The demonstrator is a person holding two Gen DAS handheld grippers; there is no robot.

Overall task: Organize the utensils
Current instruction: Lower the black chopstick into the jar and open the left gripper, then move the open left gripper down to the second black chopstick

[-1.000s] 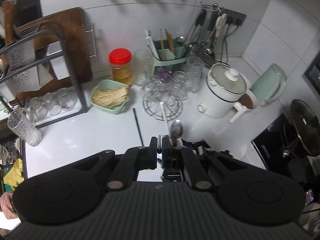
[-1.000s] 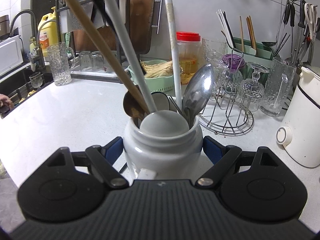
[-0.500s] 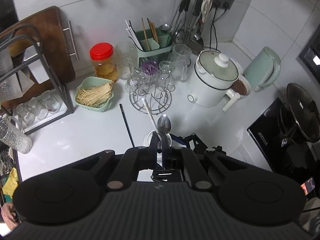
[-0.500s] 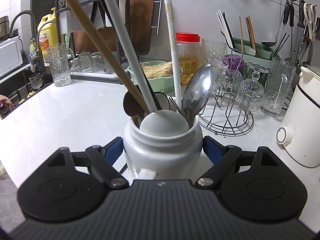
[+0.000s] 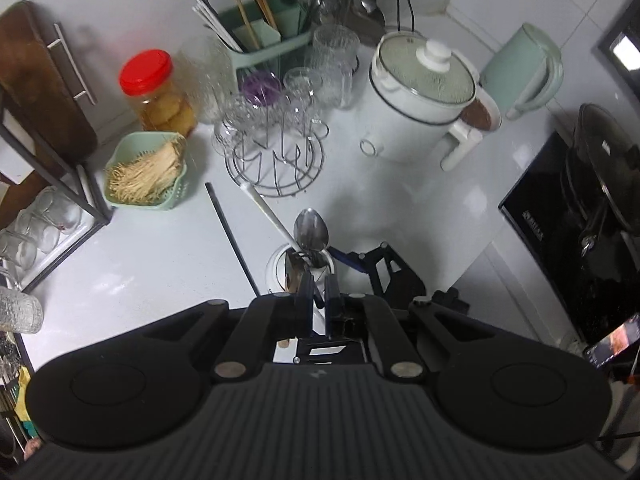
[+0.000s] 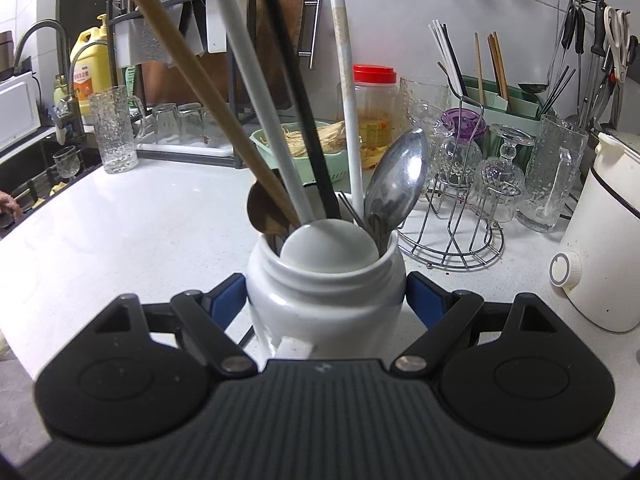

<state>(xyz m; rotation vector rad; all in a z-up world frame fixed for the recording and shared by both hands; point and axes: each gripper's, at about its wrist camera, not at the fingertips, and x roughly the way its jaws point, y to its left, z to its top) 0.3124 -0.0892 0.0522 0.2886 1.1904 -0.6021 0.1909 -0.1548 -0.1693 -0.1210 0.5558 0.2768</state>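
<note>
My right gripper [image 6: 323,300] is clamped on a white jar [image 6: 324,292] that stands on the white counter [image 6: 132,236]. The jar is round, smooth and shiny. Spoons and sticks poke out of it: a shiny metal spoon [image 6: 396,184], a brown wooden handle [image 6: 192,76], a grey handle [image 6: 256,92], a black stick [image 6: 296,92] and a white stick [image 6: 347,92]. A yellow bottle [image 6: 90,68] has a label, but I cannot read it. My left gripper [image 5: 318,292] is right above the jar with its fingers pressed together.

Home kitchen: sink faucet [image 6: 38,38], rice cooker [image 5: 420,100].
</note>
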